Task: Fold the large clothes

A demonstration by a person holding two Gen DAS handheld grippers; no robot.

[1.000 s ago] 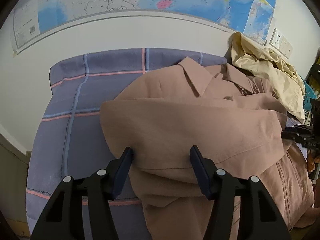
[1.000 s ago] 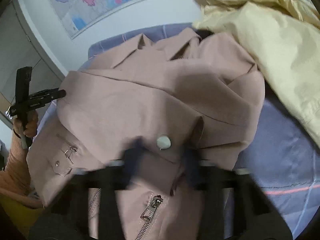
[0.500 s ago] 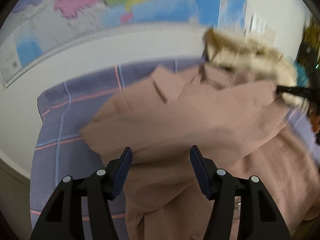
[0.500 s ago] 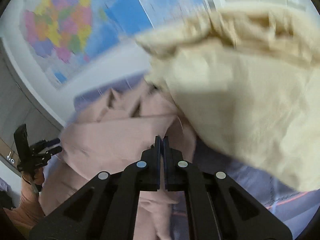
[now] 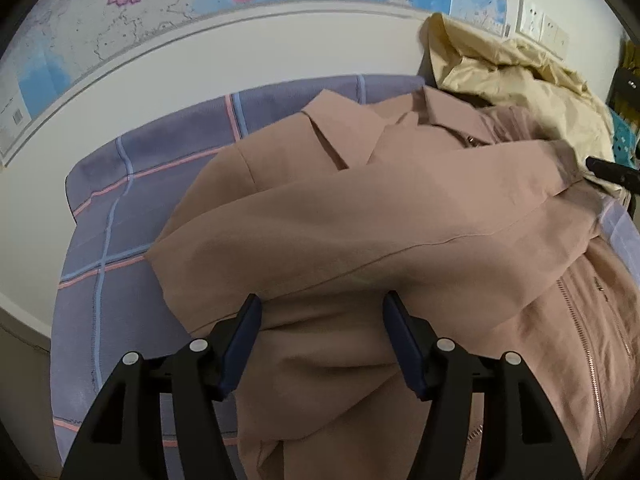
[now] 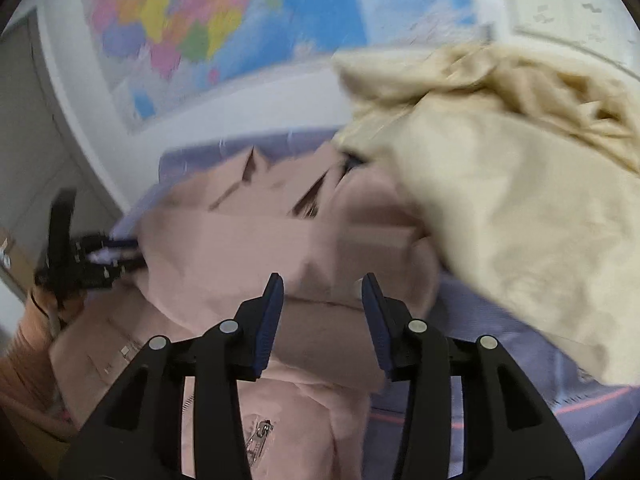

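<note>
A dusty-pink zip jacket [image 5: 360, 216] lies on a purple checked bed cover [image 5: 116, 200], collar toward the wall, with its left sleeve folded across the chest. My left gripper [image 5: 322, 306] is open and empty, hovering over the jacket's left side below the folded sleeve. In the right wrist view the jacket [image 6: 248, 248] shows blurred. My right gripper [image 6: 322, 286] is open and empty above the jacket's right side, near the sleeve cuff. The tip of my right gripper shows at the right edge of the left wrist view [image 5: 612, 170].
A crumpled cream-yellow garment [image 5: 516, 76] lies at the jacket's right, against the wall, and fills the right of the right wrist view [image 6: 520, 184]. A world map [image 5: 160, 8] hangs on the white wall behind the bed. Wall sockets [image 5: 540, 26] sit at the upper right.
My right gripper was shut half a second ago and is open now, having let go of the sleeve, which lies across the chest. My left gripper stayed open over the jacket.
</note>
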